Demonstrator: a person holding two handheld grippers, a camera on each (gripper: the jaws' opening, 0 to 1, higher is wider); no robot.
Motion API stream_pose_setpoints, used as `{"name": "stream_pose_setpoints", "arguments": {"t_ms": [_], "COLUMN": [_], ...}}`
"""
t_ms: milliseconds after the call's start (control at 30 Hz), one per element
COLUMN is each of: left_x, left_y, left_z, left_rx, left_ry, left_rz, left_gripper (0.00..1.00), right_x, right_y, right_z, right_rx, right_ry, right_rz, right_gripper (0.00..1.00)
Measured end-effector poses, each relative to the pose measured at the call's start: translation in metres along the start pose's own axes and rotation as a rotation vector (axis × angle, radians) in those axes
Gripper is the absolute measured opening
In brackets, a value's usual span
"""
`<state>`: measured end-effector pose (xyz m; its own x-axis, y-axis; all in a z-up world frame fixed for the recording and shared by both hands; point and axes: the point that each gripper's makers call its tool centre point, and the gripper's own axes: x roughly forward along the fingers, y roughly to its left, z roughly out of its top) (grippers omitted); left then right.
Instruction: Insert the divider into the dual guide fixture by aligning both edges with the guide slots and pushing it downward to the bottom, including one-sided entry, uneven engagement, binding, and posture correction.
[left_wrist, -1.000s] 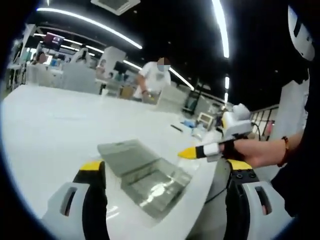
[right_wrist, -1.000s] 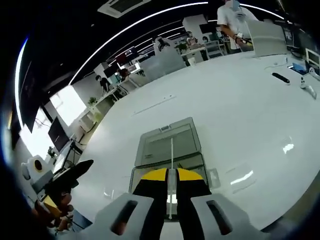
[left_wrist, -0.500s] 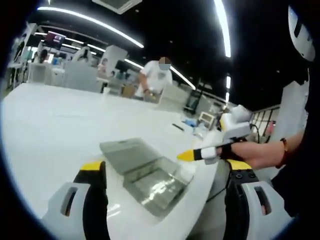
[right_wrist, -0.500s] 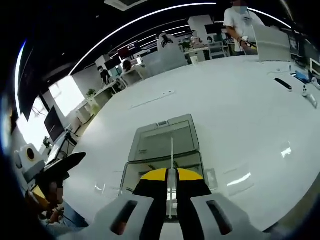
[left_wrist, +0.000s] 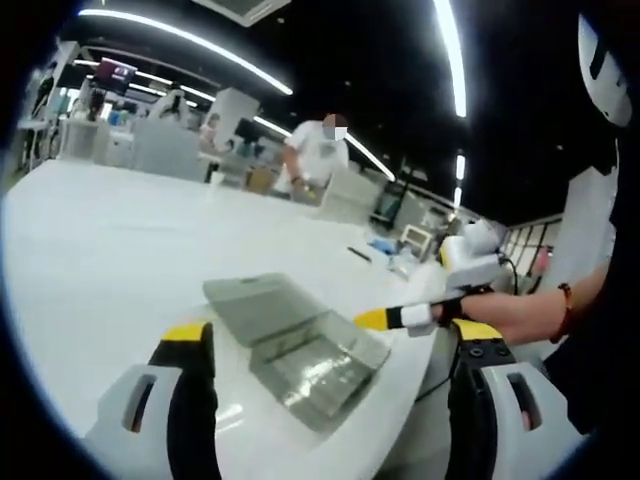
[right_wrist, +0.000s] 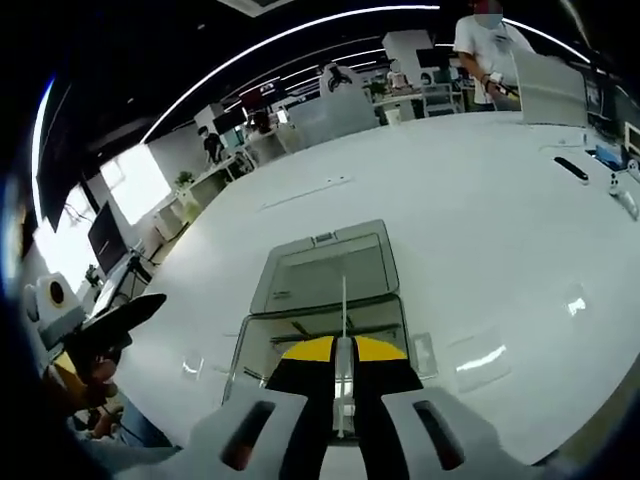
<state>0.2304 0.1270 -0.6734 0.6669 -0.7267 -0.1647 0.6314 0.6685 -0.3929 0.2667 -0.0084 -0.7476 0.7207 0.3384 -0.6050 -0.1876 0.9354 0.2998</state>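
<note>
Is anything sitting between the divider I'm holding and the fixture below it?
Nothing visible. The right gripper holds the thin clear divider edge-on above the transparent guide fixture on the white table, with no object between them.

You have no readable text, label, brand, number or sign in either view; the clear fixture on the desk carries no marking you could read, and the distant screens at the back of the room are too small and blurred to make out.
</note>
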Motion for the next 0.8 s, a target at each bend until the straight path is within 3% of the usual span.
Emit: {"name": "stream_pose_setpoints", "arguments": {"t_ms": [800], "left_x": [0.0006], "left_y": [0.0021], "left_z": [-0.0001], "left_rx": [-0.023], "left_ry": [0.006], "left_rz": [-0.004], "left_gripper": [0.93], "right_x": [0.0032], "right_y": [-0.0004], "right_z": [0.0009], "right_rx": [-0.041], "right_ry": [0.017], "right_rz": [-0.015], "right_gripper": [0.00]}}
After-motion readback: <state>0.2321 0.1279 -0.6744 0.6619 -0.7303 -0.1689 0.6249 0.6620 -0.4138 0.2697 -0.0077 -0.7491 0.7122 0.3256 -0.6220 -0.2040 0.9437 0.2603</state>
